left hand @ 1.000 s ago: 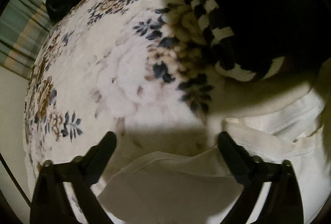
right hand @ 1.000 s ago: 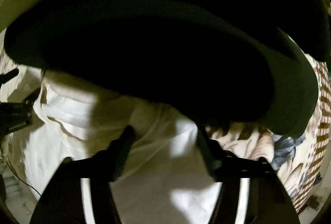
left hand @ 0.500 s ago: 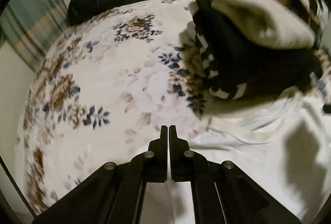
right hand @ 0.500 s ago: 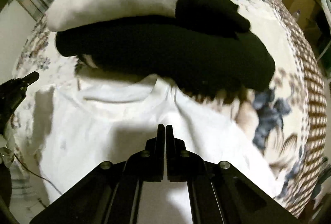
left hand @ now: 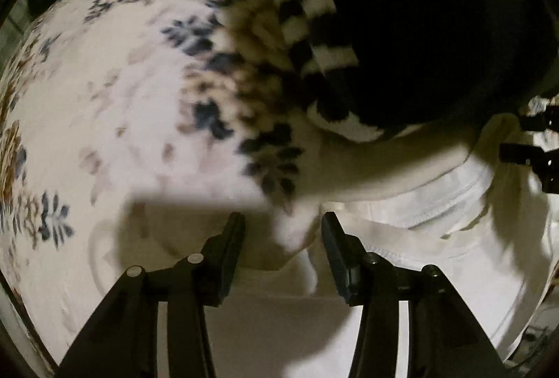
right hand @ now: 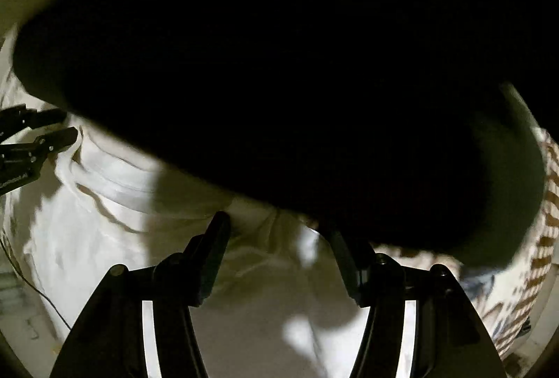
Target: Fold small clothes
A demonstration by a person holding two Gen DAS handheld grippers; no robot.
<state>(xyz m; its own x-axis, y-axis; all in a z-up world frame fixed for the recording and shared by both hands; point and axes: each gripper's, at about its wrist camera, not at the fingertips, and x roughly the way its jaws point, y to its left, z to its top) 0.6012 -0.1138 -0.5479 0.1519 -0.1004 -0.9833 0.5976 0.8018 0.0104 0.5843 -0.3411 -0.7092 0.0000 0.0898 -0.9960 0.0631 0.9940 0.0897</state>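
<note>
The left hand-held gripper (left hand: 282, 231) has its jaws spread apart, hovering low over a shoulder fold of a white T-shirt (left hand: 412, 259) with nothing between them. The right hand-held gripper (right hand: 276, 234) is likewise parted, over bunched cloth near the shirt's collar (right hand: 115, 182). The shirt lies spread on a bed with a floral blanket (left hand: 115, 91). Beyond the collar, touching the shirt, sits a dark pile of folded clothes (left hand: 419, 28) with a black-and-white striped edge (left hand: 314, 28). Each hand-held gripper is visible at the edge of the other's view.
</note>
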